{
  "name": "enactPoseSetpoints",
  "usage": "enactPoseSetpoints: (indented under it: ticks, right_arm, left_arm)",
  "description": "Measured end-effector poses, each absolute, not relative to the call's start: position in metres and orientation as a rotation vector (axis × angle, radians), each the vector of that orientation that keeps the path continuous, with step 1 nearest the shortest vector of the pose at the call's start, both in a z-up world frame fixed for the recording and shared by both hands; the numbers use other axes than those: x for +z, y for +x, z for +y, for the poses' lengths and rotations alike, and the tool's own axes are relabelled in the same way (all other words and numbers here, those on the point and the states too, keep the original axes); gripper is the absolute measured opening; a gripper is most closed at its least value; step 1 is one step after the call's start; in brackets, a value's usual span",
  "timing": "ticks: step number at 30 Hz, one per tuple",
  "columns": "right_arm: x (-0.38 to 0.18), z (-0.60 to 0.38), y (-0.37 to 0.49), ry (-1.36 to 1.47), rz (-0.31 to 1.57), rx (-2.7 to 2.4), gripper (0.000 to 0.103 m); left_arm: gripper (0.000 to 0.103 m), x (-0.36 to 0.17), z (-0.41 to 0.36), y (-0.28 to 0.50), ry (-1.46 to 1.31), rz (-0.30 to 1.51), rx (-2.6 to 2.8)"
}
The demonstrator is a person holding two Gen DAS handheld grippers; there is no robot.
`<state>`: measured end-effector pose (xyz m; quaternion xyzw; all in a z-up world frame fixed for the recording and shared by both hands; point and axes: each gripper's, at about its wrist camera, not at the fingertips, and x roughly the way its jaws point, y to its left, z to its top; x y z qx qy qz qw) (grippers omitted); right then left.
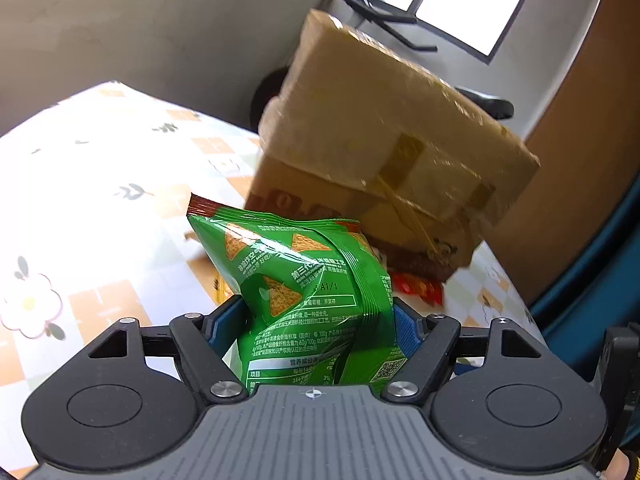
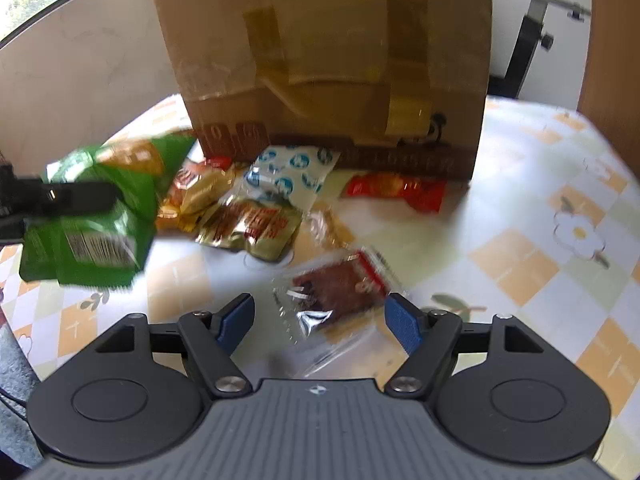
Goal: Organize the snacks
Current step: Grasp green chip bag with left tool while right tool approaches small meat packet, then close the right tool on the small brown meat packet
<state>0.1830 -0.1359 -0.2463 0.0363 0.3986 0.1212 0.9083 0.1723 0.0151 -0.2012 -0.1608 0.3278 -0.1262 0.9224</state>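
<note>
- The green chip bag was seen pinched between the blue pads of the left gripper, lifted clear of the desk, just in front of the cardboard box.
- The bag was judged light, puffed with air, crinkly and slick; the contents were taken to be brittle, so a hard squeeze was thought likely to crush them. The grip was noted at the lower body of the bag; the sealed top edge was judged the safer hold.
- The left gripper was held part-way closed on the bag, pointed downward at a moderate slope toward the box.
- The right gripper was seen with its jaws standing apart, nothing pressed between them. A clear packet with a brown snack lay on the desk between and just ahead of the pads; contact could not be told.
- That packet was judged flat, thin, slippery and limp; a pinch across its middle was thought best.
- The right gripper was tilted more steeply down over the desk.
- Other wrapped snacks lay loose near the foot of the box.
</note>
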Motion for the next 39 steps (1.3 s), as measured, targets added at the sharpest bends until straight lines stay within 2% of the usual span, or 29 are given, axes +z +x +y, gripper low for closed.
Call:
enactPoseSetpoints:
  ticks: [11, 22, 28, 33, 37, 39]
  right_arm:
    - [-0.250, -0.123, 0.216, 0.036, 0.874, 0.253, 0.075]
    - [-0.257, -0.105, 0.228, -0.083, 0.823, 0.273, 0.077]
    - [-0.255, -0.106, 0.221, -0.097, 0.818, 0.257, 0.073]
    - [-0.255, -0.120, 0.211, -0.079, 0.792, 0.237, 0.049]
    - [-0.254, -0.130, 0.212, -0.060, 0.796, 0.202, 0.048]
    - [-0.254, -0.128, 0.214, -0.071, 0.795, 0.200, 0.050]
  left_arm:
    - [0.078, -0.203, 0.027, 0.170, -0.346, 0.652, -0.238]
    - [0.078, -0.203, 0.033, 0.167, -0.360, 0.645, -0.220]
    - [0.078, -0.202, 0.031, 0.166, -0.357, 0.639, -0.223]
    - [0.078, -0.203, 0.031, 0.167, -0.356, 0.647, -0.221]
    - [0.078, -0.203, 0.027, 0.168, -0.350, 0.646, -0.225]
    - [0.078, -0.203, 0.026, 0.169, -0.345, 0.649, -0.228]
